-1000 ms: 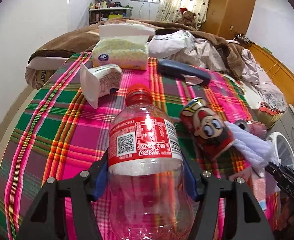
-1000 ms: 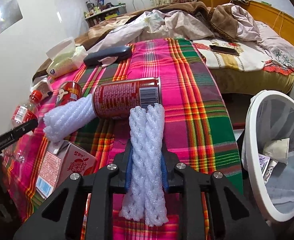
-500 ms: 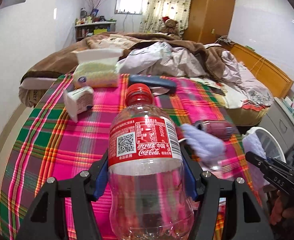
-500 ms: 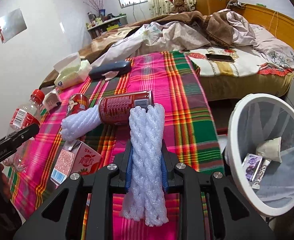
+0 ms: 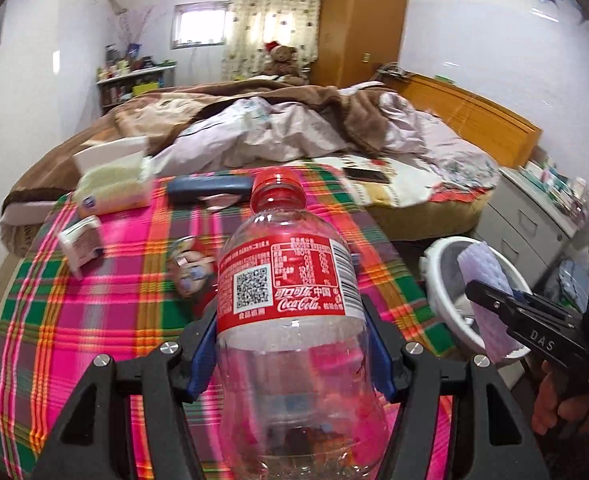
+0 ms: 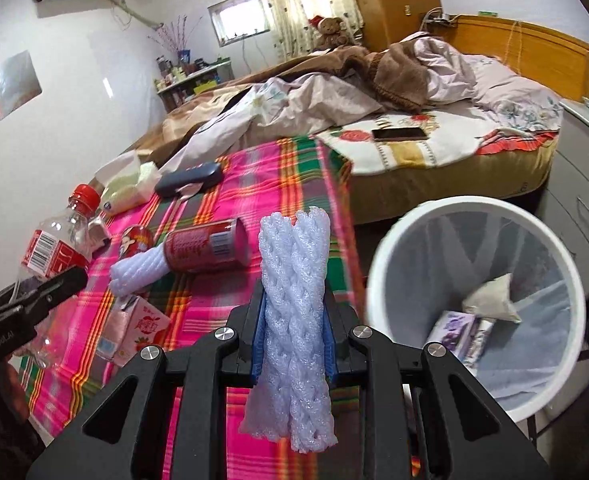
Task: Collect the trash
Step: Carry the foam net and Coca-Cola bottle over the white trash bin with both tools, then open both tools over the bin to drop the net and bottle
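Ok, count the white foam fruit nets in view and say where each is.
2. One foam net is clamped in the right gripper, beside the white bin. The other net lies on the plaid cloth against the red can. More may be hidden.

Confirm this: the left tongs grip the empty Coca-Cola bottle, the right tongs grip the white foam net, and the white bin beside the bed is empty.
Not quite. The white bin is not empty: the right wrist view shows a small purple carton and a crumpled grey-white wad inside. The rest holds: the left tongs grip the Coca-Cola bottle, the right tongs the foam net.
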`<state>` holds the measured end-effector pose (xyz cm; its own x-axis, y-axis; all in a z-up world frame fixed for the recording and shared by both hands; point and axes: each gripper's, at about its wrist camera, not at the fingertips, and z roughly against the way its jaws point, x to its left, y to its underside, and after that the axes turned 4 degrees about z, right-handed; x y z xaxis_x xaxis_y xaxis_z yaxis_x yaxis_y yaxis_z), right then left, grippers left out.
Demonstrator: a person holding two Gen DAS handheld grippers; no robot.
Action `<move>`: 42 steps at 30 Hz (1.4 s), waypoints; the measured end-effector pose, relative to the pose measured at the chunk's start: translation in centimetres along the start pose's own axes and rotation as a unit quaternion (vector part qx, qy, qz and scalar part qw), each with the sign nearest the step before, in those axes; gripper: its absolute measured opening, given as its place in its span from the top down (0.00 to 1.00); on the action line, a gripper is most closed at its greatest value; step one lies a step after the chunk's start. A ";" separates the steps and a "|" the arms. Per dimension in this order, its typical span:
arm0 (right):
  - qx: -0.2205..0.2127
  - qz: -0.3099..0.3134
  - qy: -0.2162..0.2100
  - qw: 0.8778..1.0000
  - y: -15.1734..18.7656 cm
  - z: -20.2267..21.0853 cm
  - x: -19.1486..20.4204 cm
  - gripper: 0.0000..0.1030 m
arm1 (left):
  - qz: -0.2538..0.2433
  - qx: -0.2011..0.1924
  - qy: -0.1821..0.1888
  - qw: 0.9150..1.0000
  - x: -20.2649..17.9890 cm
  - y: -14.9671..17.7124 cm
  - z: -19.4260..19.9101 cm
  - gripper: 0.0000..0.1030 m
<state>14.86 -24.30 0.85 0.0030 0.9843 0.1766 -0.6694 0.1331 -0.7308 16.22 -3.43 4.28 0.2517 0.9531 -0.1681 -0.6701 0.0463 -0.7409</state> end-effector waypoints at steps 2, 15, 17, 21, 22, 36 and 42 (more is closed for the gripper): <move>-0.004 -0.006 0.006 1.000 -0.1 0.5 -1.0 0.77 | -0.011 0.001 0.014 1.000 -1.4 -0.1 -0.2 0.37; -0.013 -0.047 0.051 0.998 0.1 2.5 -7.8 0.77 | -0.067 0.025 0.096 0.993 -11.3 -0.7 -3.1 0.37; -0.010 -0.053 0.054 0.997 0.2 2.5 -8.7 0.77 | -0.073 0.035 0.108 0.991 -12.8 -0.6 -3.7 0.37; 0.003 -0.061 0.064 0.996 0.3 2.1 -10.4 0.77 | -0.085 0.050 0.128 0.987 -15.3 -0.2 -4.9 0.37; 0.009 -0.065 0.065 0.996 0.5 1.9 -10.9 0.77 | -0.088 0.053 0.131 0.986 -15.8 -0.2 -5.2 0.37; 0.059 -0.090 0.073 0.991 1.4 -0.7 -15.7 0.77 | -0.108 0.089 0.154 0.978 -21.4 0.2 -9.3 0.37; 0.076 -0.079 0.081 0.991 1.8 -1.1 -16.2 0.75 | -0.099 0.102 0.164 0.976 -22.0 0.4 -10.5 0.32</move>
<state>14.44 -39.88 -4.06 0.2268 0.9601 0.1638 -0.7559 0.2796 -0.5919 17.75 -27.50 0.92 0.5778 0.7741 -0.2586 -0.7021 0.3099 -0.6411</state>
